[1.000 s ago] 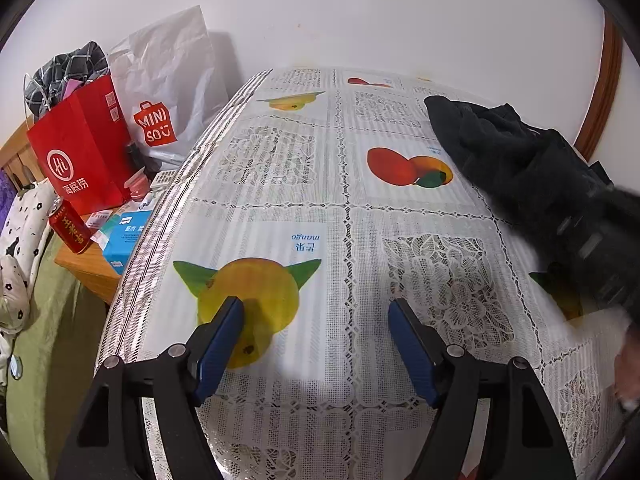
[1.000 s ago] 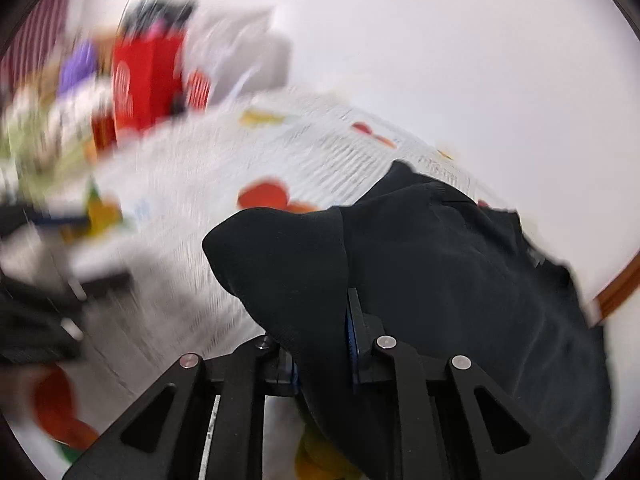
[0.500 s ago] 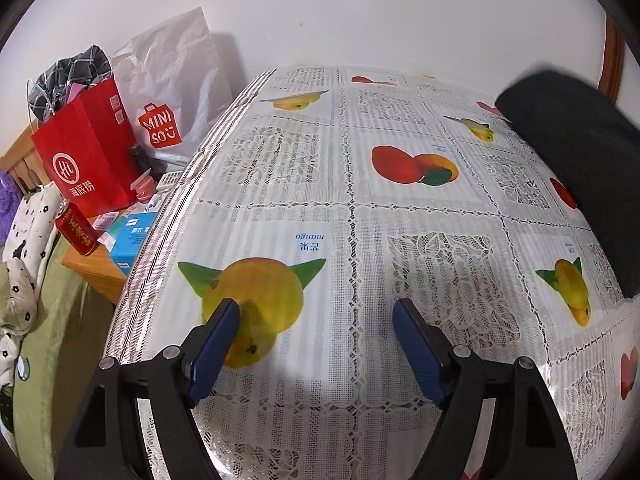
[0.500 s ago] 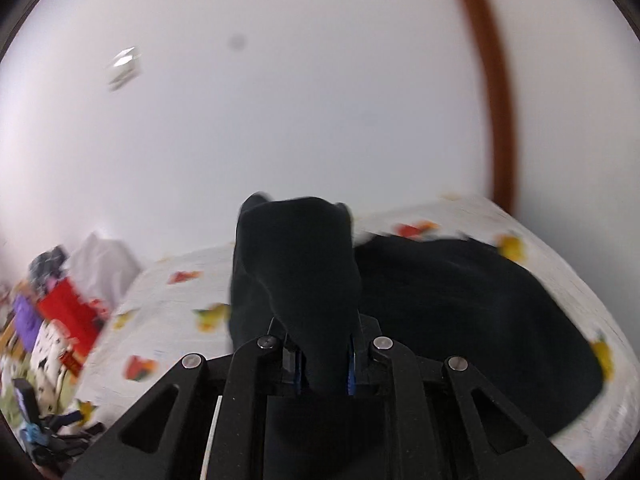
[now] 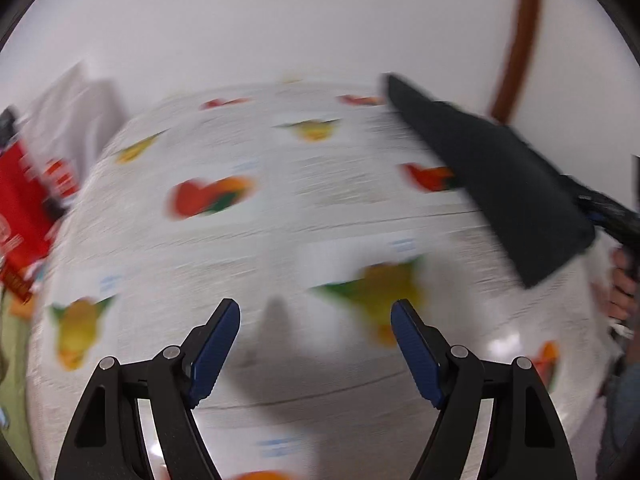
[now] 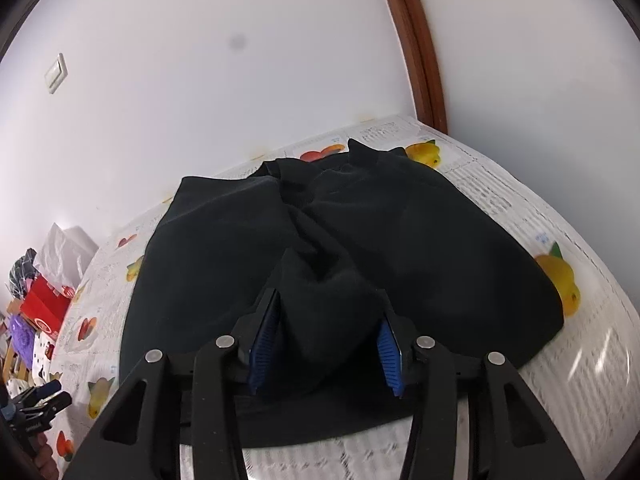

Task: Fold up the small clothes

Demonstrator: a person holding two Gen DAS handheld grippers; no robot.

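I see the black garment (image 6: 360, 240) lying on the surface (image 6: 520, 208), over by the wall and the brown door frame (image 6: 420, 60). It covers the fruit-print cloth and sits in soft lumps.

My right tool (image 6: 326, 340) has just been opening. A fold of the garment sits between the blue pads, but I do not think they squeeze it now. The fold looks loose there.

My left tool (image 5: 316, 340) is spread wide with nothing in it. It hangs over a bare part of the surface, well apart from the garment. That view is blurry.

I think the garment is soft, floppy and light. It will bend and sag when I lift it, and it will not break. It may slide a little on the shiny cloth. I would grab it at an edge or a corner, one tool on each side, so it hangs flat. Grabbing the middle lump would only bunch it up.
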